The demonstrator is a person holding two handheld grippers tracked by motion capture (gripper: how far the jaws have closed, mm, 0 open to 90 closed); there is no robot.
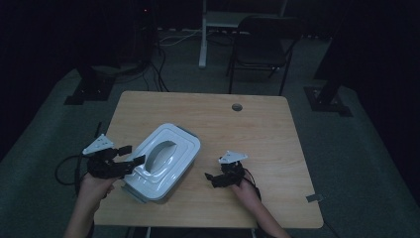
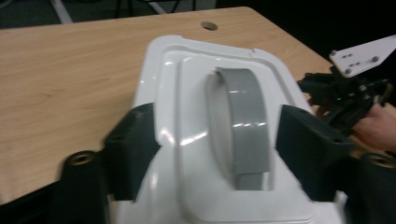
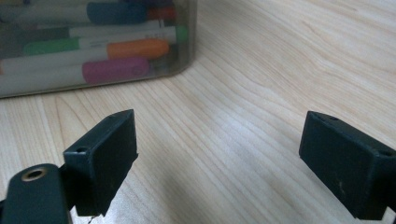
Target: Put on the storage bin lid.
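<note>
One rigid, slick marker box [image 1: 161,161] near the desk [image 1: 257,124] front-left corner; grey handle [image 2: 245,123] suits lifting; left fingers [image 2: 133,149] and right fingers [image 3: 105,156] released

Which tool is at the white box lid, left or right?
The left tool: its jaws straddle the lid of the marker box by the grey handle. The right tool sits apart on bare table, jaws wide open.

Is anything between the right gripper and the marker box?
Nothing visible. In the right gripper view only bare table lies between the open right gripper and the box wall.
</note>
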